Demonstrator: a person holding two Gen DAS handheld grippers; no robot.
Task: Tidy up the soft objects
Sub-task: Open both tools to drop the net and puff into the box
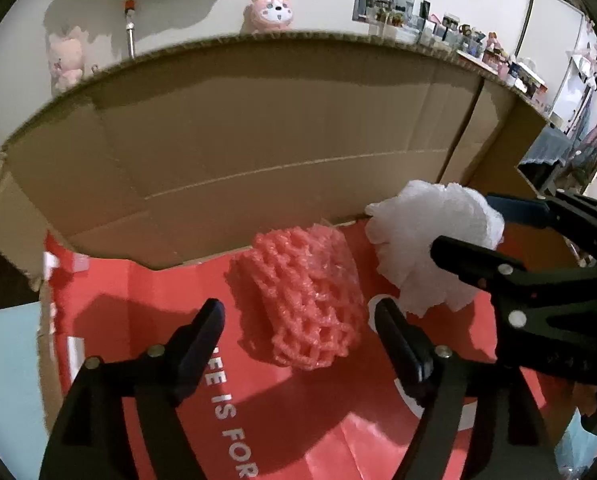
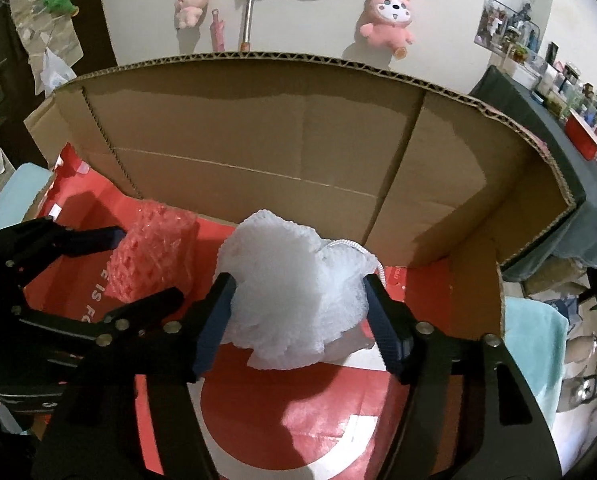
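Cardboard box (image 1: 258,132) lined with red paper (image 1: 170,308), pink foam net (image 1: 302,300) lying on the paper between the parted fingers of the left claw (image 1: 298,344), white mesh puff (image 2: 294,292) beside it, right claw (image 2: 298,320) spread around the puff, pads at its sides

pink foam net (image 1: 302,296), white mesh pouf (image 2: 294,292) beside
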